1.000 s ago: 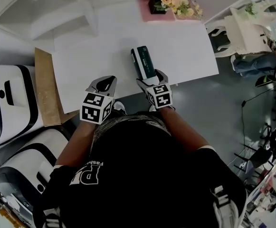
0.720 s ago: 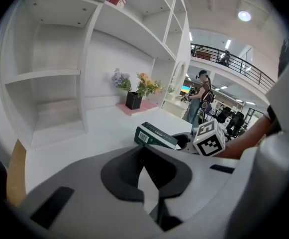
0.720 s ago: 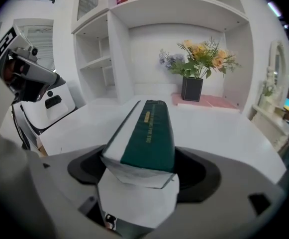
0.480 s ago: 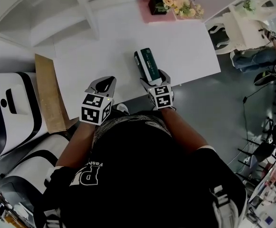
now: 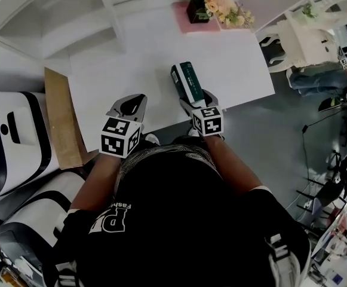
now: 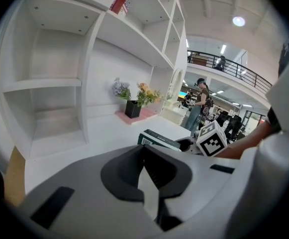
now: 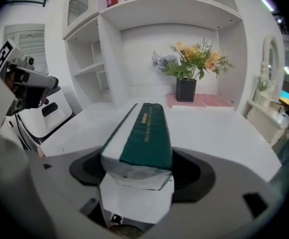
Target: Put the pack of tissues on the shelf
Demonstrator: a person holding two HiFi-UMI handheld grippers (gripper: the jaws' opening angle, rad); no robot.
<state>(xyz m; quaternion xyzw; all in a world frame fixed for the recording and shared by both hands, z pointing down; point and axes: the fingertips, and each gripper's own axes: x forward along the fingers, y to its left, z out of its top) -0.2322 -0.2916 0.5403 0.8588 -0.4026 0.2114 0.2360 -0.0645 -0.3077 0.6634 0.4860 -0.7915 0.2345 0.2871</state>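
The pack of tissues (image 5: 188,81), green on top with white sides, lies lengthwise on the white table (image 5: 131,58), pointing towards the shelf. My right gripper (image 5: 195,99) has its jaws on either side of the pack's near end (image 7: 146,133); they have just been closing and now press on its sides. My left gripper (image 5: 138,98) hovers at the table's near edge, left of the pack, shut and holding nothing. From the left gripper view the pack (image 6: 159,141) shows beyond my closed jaws. The white shelf unit (image 5: 60,23) stands at the back left with bare compartments (image 6: 45,83).
A black vase of flowers (image 5: 218,5) on a pink mat stands at the table's far side. A cardboard sheet (image 5: 60,118) leans off the left edge, beside white-and-black machines (image 5: 12,130). A white chair (image 5: 304,34) is to the right. A red item (image 6: 120,1) sits on a high shelf.
My right gripper and the pack between its jaws have drifted slightly to the right in the head view. The left gripper has stayed nearly where it was.
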